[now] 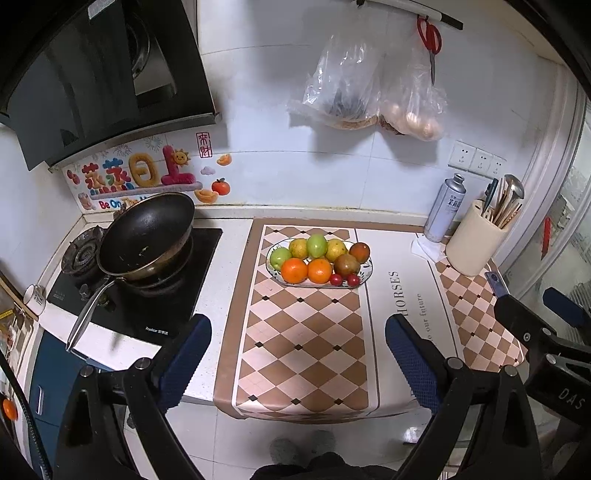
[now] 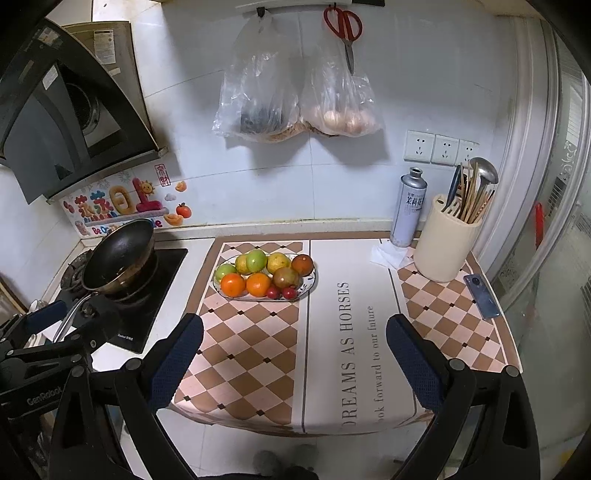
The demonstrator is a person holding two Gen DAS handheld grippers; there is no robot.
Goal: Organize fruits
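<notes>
An oval patterned plate [image 1: 364, 275] [image 2: 311, 286] sits on the checkered mat near the back of the counter. It holds two oranges [image 1: 294, 270] [image 2: 232, 284], green fruits [image 1: 317, 245] [image 2: 256, 260], yellow fruits [image 1: 336, 250], brownish fruits [image 1: 346, 264] [image 2: 286, 277] and two small red tomatoes [image 1: 336, 279] [image 2: 272, 292]. My left gripper [image 1: 297, 354] hangs open in front of the counter edge, well short of the plate. My right gripper [image 2: 294, 358] is open too, over the mat's front, nothing between its fingers.
A black wok [image 1: 147, 232] [image 2: 120, 254] rests on the gas stove at the left. At the back right stand a spray can [image 2: 408, 206], a cream utensil holder [image 2: 445, 243] and a phone [image 2: 482, 295]. Plastic bags and red scissors [image 2: 345, 26] hang on the wall.
</notes>
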